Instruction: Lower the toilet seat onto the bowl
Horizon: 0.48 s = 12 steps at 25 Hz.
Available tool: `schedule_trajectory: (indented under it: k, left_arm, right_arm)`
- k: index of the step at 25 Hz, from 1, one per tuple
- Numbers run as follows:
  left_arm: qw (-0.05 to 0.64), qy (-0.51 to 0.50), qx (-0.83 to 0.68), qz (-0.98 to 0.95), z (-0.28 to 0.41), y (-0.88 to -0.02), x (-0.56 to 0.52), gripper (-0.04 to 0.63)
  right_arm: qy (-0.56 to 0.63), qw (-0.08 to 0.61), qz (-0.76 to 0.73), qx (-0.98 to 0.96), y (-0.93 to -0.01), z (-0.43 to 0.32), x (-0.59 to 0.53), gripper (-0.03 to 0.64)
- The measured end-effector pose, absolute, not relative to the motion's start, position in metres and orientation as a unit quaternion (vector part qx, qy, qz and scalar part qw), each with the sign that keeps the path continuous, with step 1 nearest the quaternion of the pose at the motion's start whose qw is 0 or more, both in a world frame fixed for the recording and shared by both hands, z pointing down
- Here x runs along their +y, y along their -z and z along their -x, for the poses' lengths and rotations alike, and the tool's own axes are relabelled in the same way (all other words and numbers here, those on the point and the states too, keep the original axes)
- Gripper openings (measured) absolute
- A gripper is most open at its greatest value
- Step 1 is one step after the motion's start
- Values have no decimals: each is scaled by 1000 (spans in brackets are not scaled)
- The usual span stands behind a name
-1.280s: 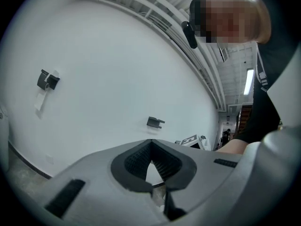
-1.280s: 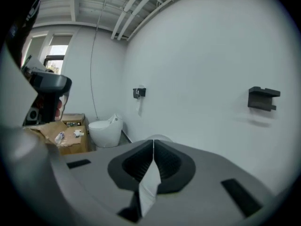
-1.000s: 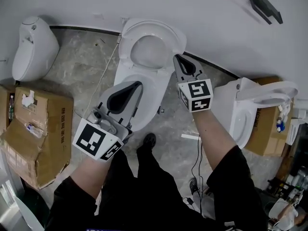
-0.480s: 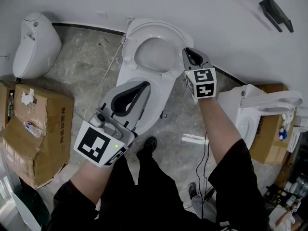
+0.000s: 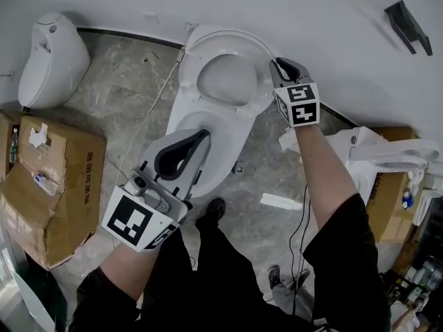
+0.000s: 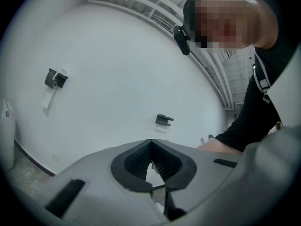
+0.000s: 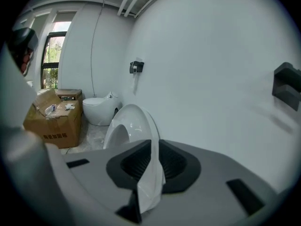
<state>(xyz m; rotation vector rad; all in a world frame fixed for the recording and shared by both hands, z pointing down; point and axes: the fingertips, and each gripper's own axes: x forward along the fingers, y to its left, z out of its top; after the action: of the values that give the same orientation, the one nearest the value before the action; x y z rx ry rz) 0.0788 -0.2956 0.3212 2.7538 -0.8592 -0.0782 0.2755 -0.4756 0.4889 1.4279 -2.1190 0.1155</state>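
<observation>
Your right tongs [image 5: 281, 64] have climbed to the upright toilet seat [image 5: 191, 62] behind the bowl [image 5: 223, 124], clamped on its rim to pull it down; left tongs [image 5: 205, 133], closed and empty, hover above the bowl's front.

White wall [image 5: 311, 19], grey marble floor [image 5: 118, 95], cardboard boxes [image 5: 55, 185].

Your head camera looks steeply down at the toilet seat [image 5: 188, 81]. Your left gripper [image 5: 201, 135] camera tilts up at the white wall [image 6: 117, 69]; your right gripper [image 5: 278, 63] camera, close behind the seat, shares that wall.
</observation>
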Motion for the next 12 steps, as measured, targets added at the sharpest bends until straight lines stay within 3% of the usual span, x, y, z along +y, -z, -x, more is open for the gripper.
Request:
schedule_trajectory:
  k: [4, 6, 7, 10, 12]
  left_arm:
    - [136, 21, -305, -942, -69, -328, -294, 1]
    - [138, 20, -311, -940, -65, -329, -295, 0]
    - [138, 19, -312, -940, -64, -330, -295, 1]
    - [136, 19, -313, -940, -63, -330, -294, 0]
    - [137, 20, -313, -940, -62, -331, -293, 1]
  right_arm:
    - [-56, 302, -503, -808, -498, -275, -480, 38]
    - [-56, 317, -492, -809, -503, -275, -480, 140]
    - [-52, 330, -489, -806, -506, -275, -481, 150]
    - [-27, 370, -488, -790, -513, -274, -485, 143]
    - [-17, 377, -496, -782, -512, -272, -487, 101]
